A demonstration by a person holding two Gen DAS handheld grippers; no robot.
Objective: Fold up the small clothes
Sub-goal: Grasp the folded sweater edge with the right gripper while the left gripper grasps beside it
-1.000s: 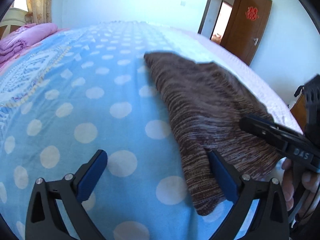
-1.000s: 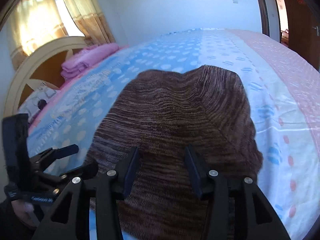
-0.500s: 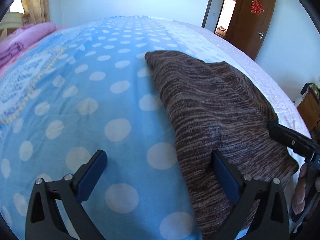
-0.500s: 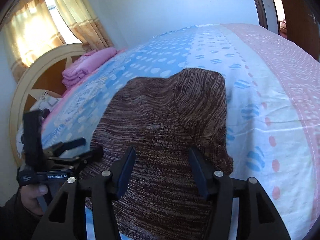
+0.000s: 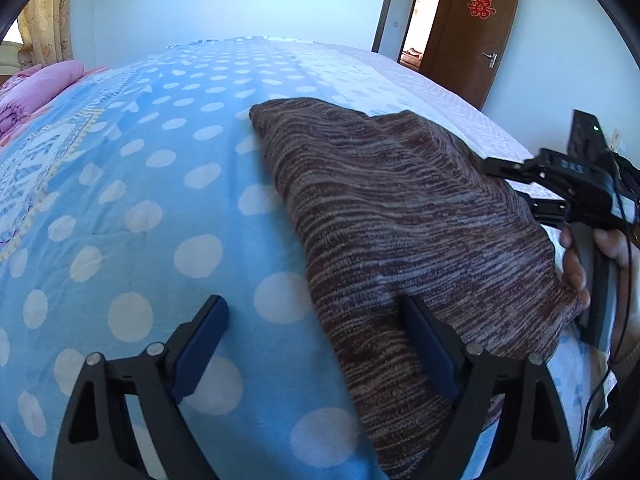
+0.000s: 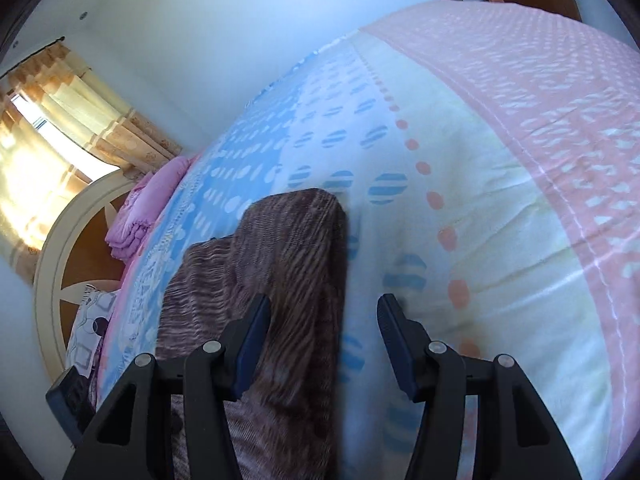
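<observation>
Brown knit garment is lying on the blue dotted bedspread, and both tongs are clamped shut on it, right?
Not quite. The brown knit garment does lie on the bedspread, but both the left tongs and right tongs are open, as each wrist view shows.

Black tool (image 5: 316, 346) frames — blue pads, silver screws, possibly "DAS" lettering.

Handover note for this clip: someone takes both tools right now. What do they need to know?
Left tool: open, empty, straddling the near left edge of the brown knit.
Right tool: open, empty, over the knit's right edge.
Knit lies on the bedspread, doubled over in a rough, lumpy fold; neither tool grips it.
Done: at least one fold appears made.
Left: probably straighten the edges and fold again into a compact stack.
</observation>
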